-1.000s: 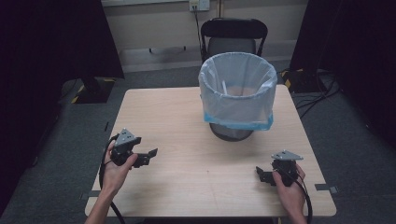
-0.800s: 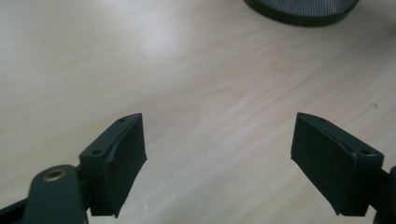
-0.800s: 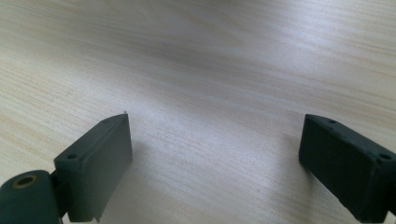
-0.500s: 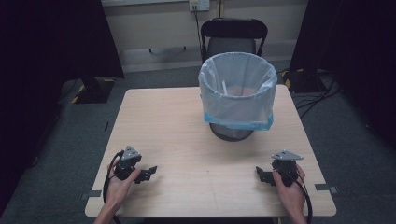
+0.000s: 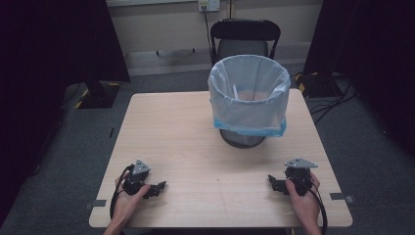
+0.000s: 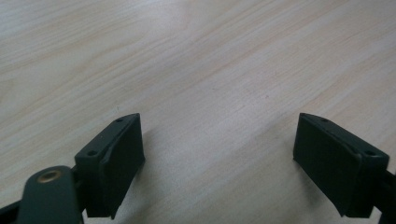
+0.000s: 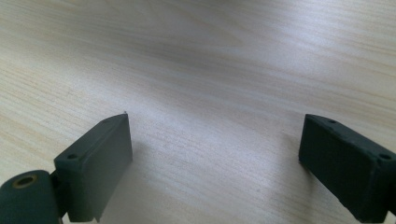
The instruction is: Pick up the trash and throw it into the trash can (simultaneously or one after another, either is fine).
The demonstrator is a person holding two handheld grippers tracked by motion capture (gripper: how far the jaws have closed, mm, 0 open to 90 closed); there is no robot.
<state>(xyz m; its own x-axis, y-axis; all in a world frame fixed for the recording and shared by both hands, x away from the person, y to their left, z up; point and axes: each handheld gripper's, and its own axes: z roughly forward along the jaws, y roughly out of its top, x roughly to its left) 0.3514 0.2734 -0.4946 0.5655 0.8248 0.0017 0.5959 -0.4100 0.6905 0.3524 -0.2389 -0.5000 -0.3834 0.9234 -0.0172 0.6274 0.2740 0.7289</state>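
Both tools parked low on the table, near its front edge, well short of the bin. Left tool sits front-left of the bin, jaws wide w/ nothing between them; left gripper view confirms, just bare wood grain btwn the two black pads. Right tool sits front-right of the bin, jaws also wide and empty; same story in right gripper view, wood only btwn pads. Bin is a dark mesh basket w/ a white liner bag, blue band folded over the outside, standing upright toward the far right of the table, in front of a black chair. Something pale lies inside the bin, can't tell what. No loose items on the table that I can see, so nothing nearby to grab. Read: this looks like a rest/idle pose, either start or end of a cycle, w/ the bin and its liner as the only candidate to work on. Next move, if any, prob needs both tools lifted off the table and carried fwd to the bin rim, jaws kept wide until they straddle the liner edge, then pinch thin plastic w/o tipping the bin
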